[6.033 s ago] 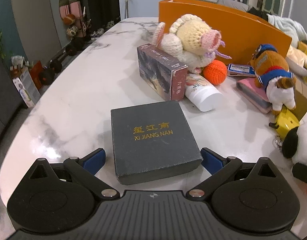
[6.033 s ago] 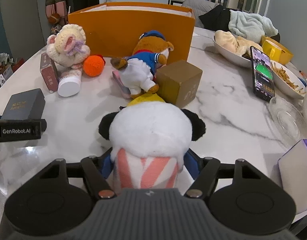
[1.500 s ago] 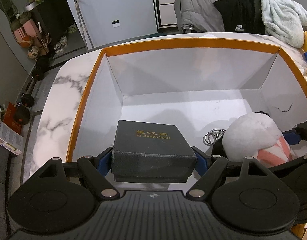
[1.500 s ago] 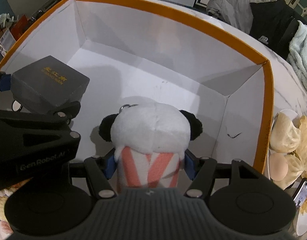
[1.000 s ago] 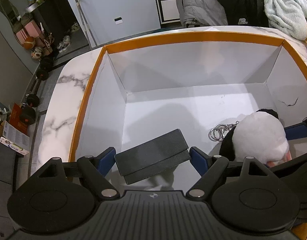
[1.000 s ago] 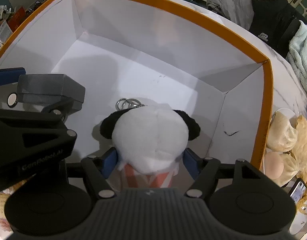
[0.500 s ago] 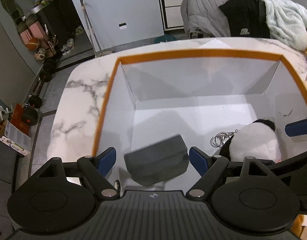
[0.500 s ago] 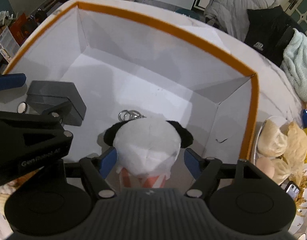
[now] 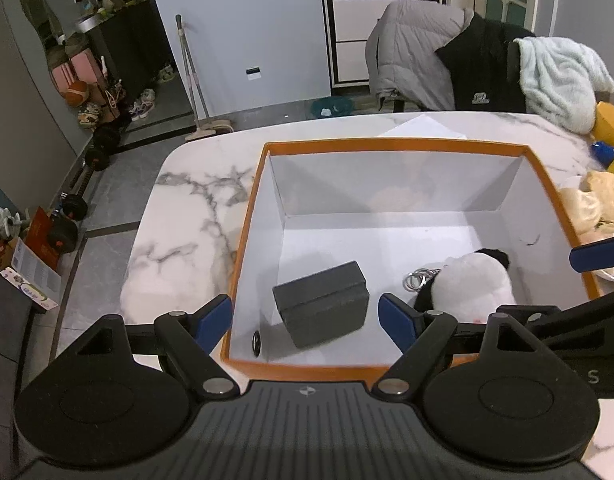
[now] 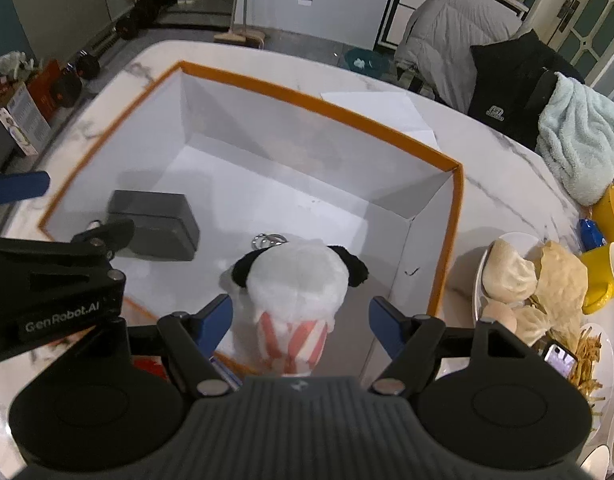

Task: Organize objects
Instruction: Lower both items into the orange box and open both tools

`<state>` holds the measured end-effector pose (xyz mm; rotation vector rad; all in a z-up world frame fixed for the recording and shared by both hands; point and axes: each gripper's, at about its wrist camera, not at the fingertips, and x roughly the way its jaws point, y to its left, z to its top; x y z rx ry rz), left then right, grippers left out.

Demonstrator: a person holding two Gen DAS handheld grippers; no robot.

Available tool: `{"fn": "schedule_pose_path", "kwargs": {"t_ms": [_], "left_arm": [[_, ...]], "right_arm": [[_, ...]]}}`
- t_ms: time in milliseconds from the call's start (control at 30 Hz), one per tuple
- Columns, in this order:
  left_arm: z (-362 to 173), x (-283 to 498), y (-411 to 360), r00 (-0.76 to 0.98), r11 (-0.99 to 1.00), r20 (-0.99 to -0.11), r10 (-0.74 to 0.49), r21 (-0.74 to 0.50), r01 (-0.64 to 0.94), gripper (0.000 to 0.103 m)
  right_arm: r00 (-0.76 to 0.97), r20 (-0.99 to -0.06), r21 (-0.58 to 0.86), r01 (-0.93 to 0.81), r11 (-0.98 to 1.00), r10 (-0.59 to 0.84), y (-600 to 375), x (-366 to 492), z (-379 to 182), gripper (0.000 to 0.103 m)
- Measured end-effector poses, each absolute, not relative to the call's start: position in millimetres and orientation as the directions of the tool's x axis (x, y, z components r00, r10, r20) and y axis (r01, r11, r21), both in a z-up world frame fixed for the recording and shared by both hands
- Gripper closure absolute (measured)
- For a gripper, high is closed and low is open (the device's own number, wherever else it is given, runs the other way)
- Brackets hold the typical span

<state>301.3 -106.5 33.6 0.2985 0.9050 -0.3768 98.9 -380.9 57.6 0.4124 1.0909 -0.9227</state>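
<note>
The orange box (image 9: 387, 145) with white inner walls stands on the marble table. Inside it, at the near left, the dark grey gift box (image 9: 323, 300) lies tipped on an edge. My left gripper (image 9: 305, 314) hangs open above it, touching nothing. The panda plush (image 10: 295, 276) with pink-striped body and key ring (image 10: 267, 239) lies on the box floor at the near right. My right gripper (image 10: 301, 314) is open over it, both pads well off the plush. The grey gift box (image 10: 155, 220) also shows in the right wrist view, partly behind the left gripper's body.
A plate of buns (image 10: 507, 276), a yellow mug (image 10: 603, 276), fries and a phone (image 10: 559, 356) crowd the table's right side. A white sheet of paper (image 10: 379, 108) lies behind the box. Chairs draped with jackets and a towel (image 9: 563, 76) stand beyond. A small dark disc (image 9: 257, 343) sits inside the box's near wall.
The grey gift box has dropped from my left gripper and the panda from my right; both now lie in the orange box. Both grippers have risen and pulled back.
</note>
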Motion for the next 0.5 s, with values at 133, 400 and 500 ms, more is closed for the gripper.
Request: {"fn": "schedule_pose_path", "kwargs": {"t_ms": [133,400,500], "left_arm": [[47.2,285.9,-98.2,0.573,0.895,-0.792,-0.211,0.079,0.438,0.008],[63.4,254.0,-78.2,0.598,0.897,-0.759,-0.257,0.042,0.440,0.008],[63.5,243.2,-66.0,0.606,0.899,-0.741,-0.290,0.006,0.437,0.008]], "right_arm": [[0.182,-0.873,-0.131,0.807,0.576,-0.453,-361.8,89.6,74.7,0.027],[0.237,-0.836,-0.104,0.816,0.568,-0.494,-322.9,63.0,97.3,0.026],[0.272,-0.817,-0.081,0.819,0.569,-0.508,-306.4,49.2,99.6,0.026]]}}
